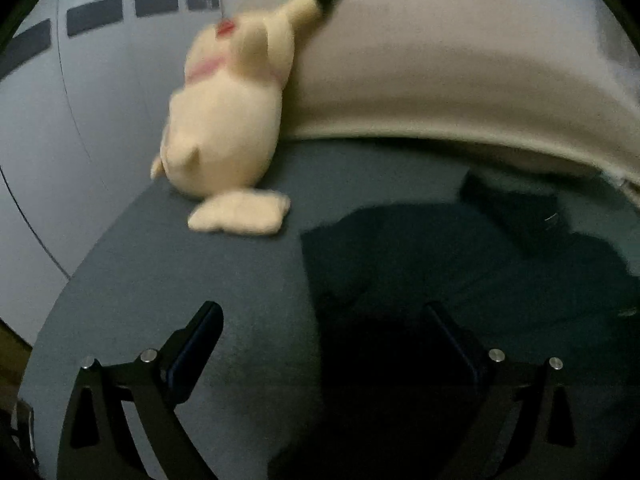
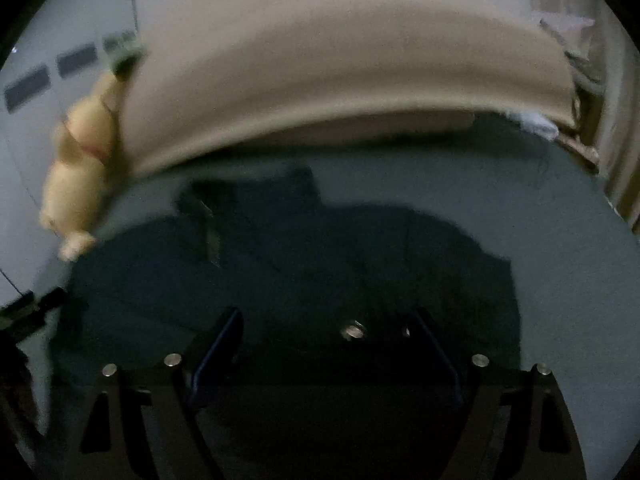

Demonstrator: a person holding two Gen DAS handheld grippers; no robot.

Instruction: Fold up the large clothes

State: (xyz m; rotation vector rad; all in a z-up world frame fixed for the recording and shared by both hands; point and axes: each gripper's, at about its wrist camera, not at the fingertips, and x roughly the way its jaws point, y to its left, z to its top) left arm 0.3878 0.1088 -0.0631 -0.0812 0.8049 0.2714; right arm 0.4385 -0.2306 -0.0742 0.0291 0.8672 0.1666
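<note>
A dark garment [image 2: 304, 264] lies spread flat on a grey-blue bed [image 1: 240, 280], in front of a beige padded headboard [image 2: 340, 92]; a metal snap [image 2: 353, 330] shows near its edge. A cream plush toy [image 1: 224, 120] leans on the headboard. Left gripper [image 1: 324, 344] and right gripper [image 2: 326, 344] hover released, jaws wide, grasping nothing.

No readable text, label, brand, number or sign can be made out in either wrist view, as both are dim and blurred.
</note>
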